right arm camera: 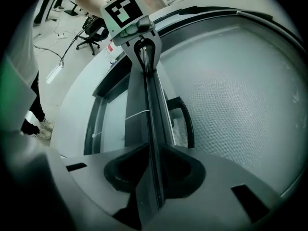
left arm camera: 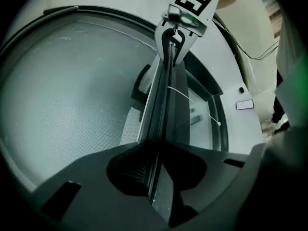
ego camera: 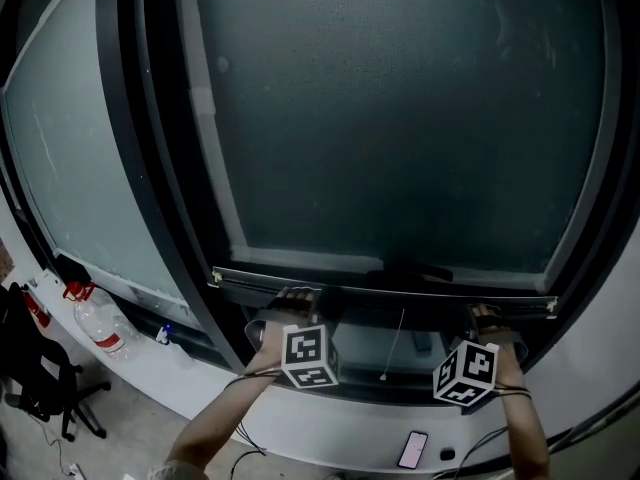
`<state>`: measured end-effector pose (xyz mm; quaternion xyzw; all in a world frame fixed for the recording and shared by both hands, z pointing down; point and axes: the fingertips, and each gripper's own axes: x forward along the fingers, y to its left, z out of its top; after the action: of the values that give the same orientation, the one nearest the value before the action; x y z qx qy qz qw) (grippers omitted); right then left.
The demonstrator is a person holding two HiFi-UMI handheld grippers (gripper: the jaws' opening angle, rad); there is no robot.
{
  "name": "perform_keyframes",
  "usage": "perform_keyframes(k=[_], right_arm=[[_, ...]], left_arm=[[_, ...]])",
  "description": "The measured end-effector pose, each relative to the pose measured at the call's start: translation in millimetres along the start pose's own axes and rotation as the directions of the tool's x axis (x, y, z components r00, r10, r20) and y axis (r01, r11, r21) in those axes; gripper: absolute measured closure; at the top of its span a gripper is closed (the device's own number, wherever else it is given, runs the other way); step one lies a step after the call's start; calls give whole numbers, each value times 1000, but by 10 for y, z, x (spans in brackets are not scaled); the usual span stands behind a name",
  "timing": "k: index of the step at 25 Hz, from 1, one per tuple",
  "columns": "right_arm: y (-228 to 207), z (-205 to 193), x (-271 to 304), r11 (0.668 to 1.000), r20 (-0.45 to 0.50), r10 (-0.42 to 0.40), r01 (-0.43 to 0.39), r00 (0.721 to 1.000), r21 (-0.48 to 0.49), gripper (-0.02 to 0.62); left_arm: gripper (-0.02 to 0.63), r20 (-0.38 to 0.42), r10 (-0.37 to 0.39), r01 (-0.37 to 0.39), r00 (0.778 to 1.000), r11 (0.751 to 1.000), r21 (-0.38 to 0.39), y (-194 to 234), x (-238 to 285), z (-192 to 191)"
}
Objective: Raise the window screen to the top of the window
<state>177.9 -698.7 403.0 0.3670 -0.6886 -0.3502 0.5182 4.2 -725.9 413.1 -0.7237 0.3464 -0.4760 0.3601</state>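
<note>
The window screen [ego camera: 400,118] is a dark mesh sheet, and its bottom bar [ego camera: 385,286] runs level a little above the sill. My left gripper [ego camera: 296,302] is shut on the bar near its left end, and my right gripper [ego camera: 487,318] is shut on it near its right end. In the left gripper view the bar [left arm camera: 161,114] runs from my closed jaws [left arm camera: 156,174] up to the other gripper [left arm camera: 174,38]. The right gripper view shows the bar [right arm camera: 151,124] pinched between that gripper's jaws [right arm camera: 153,177]. A white pull cord [ego camera: 383,376] hangs below the bar.
A black handle [ego camera: 410,268] sits on the frame just above the bar. A phone [ego camera: 412,449] lies on the white sill below. At the far left stand a water bottle [ego camera: 95,323] and an office chair [ego camera: 40,383]. Dark window frames [ego camera: 150,148] run up on both sides.
</note>
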Motion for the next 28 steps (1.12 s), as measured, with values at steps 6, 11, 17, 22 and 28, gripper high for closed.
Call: perform_keyframes(k=[6, 11, 17, 22, 28], right_arm=[[-69, -22, 59, 999, -41, 14, -16, 999, -50, 512], [-56, -57, 82, 993, -85, -23, 13, 996, -119, 516], [-4, -107, 131, 992, -105, -38, 25, 994, -127, 548], [7, -108, 142, 989, -127, -8, -10, 992, -145, 568], [17, -103, 135, 988, -146, 73, -91, 987, -124, 568]], left_arm=[[529, 2, -19, 18, 1000, 999, 39, 2, 11, -67], [538, -13, 74, -73, 997, 994, 78, 39, 7, -72], [568, -24, 23, -20, 999, 992, 123, -14, 12, -73], [580, -59, -8, 17, 998, 988, 155, -33, 25, -62], [581, -44, -129, 133, 991, 986, 98, -55, 15, -73]])
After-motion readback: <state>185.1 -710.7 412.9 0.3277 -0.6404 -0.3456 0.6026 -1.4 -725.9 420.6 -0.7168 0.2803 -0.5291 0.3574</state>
